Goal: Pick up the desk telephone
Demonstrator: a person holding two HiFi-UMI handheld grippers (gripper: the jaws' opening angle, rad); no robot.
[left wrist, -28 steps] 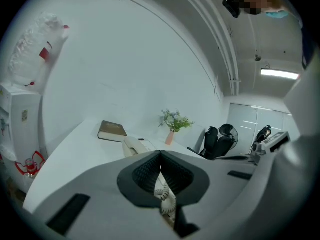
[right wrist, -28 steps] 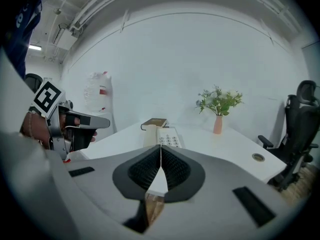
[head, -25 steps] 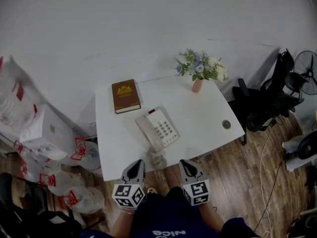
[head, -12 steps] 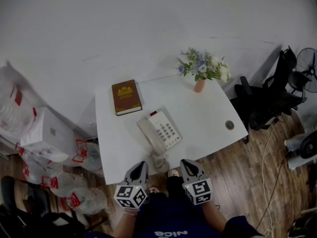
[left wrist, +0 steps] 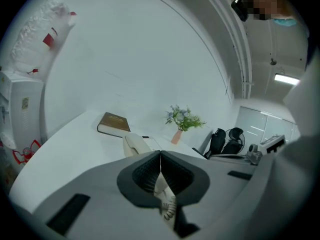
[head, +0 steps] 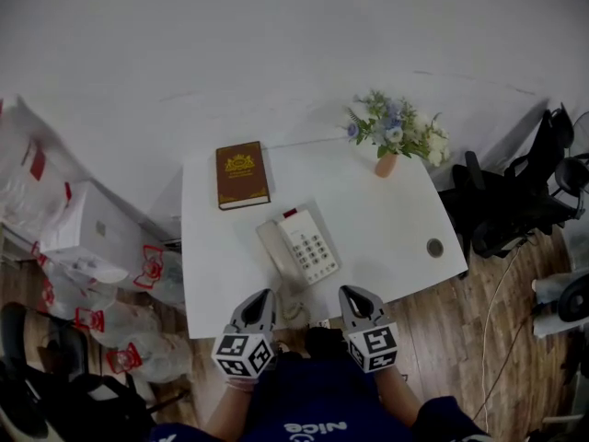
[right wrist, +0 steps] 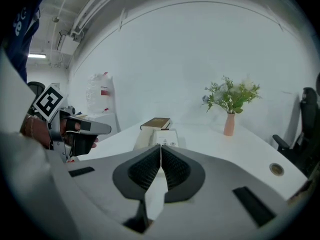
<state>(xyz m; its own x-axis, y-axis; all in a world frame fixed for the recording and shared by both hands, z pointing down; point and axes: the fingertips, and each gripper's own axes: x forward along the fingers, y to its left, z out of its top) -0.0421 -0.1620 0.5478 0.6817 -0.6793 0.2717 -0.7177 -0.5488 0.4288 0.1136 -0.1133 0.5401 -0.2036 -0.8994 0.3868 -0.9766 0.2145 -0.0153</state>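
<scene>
Two tongs are shown: my left tongs [head: 260, 295] and my right tongs [head: 348, 292], each closed tip to tip on nothing, level with the near edge of the white rectangular table [head: 386, 212]. The white push-button desk telephone [head: 297, 247] lies just ahead, between them, well inside the edge. I judge this to be the approach; next, the jaws must part to flank the telephone. Bare tabletop lies ahead of the right tongs. The brown hardcover book [head: 242, 174] and the pink vase of flowers [head: 387, 164] stand beyond, well apart.

one desk telephone [head: 299, 247], one book [head: 242, 174], one flower vase [head: 387, 163], one table [head: 386, 224]
</scene>
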